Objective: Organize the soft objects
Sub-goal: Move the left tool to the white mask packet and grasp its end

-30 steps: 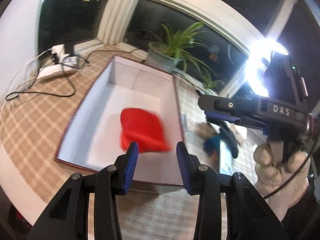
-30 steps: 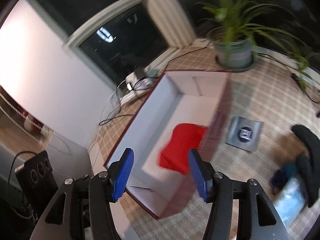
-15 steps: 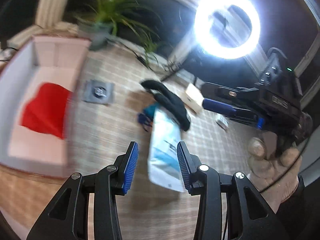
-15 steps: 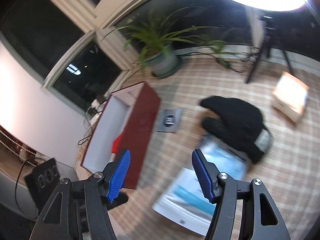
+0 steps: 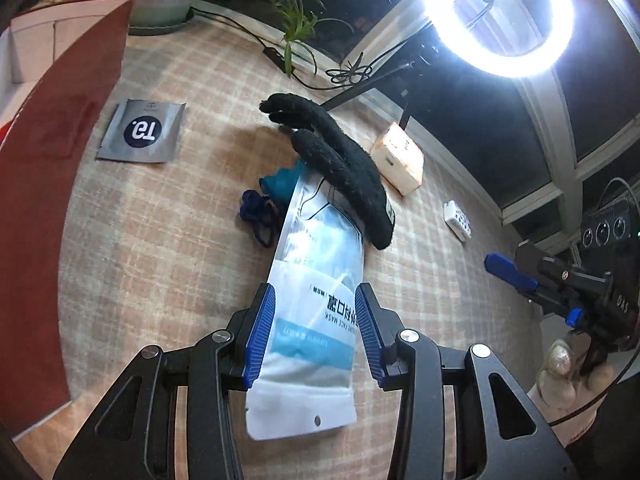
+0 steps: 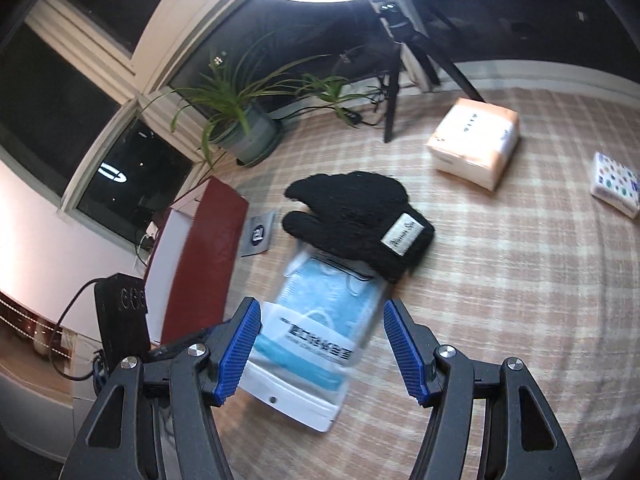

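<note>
While both grippers hover parted, mask pack [image 5: 316, 280] under black glove [image 6: 352, 216], checked cloth.

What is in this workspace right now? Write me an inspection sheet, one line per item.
Surface: checked woven mat, mostly bare.
Job's things: black knit glove lying partly over the face mask pack; teal and blue fabric bits beside the pack; red box, open, at the left.
Clutter: grey sachet; tissue pack; small dotted packet; white power strip.
Grippers: left gripper open above the mask pack, nothing held; right gripper open above the same pack, nothing held.
Cables: black leads along the window side.
Surroundings: potted plant, ring light on a tripod, dark windows.
</note>
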Action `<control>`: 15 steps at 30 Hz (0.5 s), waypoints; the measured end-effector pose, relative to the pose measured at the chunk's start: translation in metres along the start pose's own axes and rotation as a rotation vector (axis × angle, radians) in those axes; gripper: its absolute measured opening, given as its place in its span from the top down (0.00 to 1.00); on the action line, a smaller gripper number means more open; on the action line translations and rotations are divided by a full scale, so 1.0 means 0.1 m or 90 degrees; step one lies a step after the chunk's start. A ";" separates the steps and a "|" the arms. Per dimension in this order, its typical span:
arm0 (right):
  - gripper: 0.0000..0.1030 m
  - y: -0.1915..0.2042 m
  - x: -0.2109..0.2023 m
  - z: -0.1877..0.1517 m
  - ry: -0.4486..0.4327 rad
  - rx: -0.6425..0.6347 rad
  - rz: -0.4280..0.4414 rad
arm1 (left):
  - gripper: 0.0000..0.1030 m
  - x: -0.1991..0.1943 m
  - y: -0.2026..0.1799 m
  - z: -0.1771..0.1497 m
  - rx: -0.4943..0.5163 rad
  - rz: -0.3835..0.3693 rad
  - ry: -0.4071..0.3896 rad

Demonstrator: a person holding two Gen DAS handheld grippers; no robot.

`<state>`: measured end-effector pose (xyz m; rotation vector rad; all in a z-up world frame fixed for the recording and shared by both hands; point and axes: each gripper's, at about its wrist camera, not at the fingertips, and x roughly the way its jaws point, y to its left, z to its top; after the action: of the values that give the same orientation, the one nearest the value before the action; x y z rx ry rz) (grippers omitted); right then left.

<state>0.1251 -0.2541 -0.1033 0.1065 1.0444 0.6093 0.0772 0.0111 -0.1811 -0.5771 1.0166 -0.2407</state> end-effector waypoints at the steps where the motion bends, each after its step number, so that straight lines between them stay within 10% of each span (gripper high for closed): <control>1: 0.41 -0.03 0.01 0.00 0.001 0.004 0.000 | 0.61 0.02 0.00 0.01 0.001 0.001 0.000; 15: 0.41 -0.14 0.17 -0.02 0.013 0.022 0.003 | 0.57 0.14 0.18 0.19 0.000 0.026 0.014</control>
<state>0.1354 -0.2573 -0.1224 0.1325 1.0744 0.5975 0.0995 0.0260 -0.1934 -0.5548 1.0492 -0.2114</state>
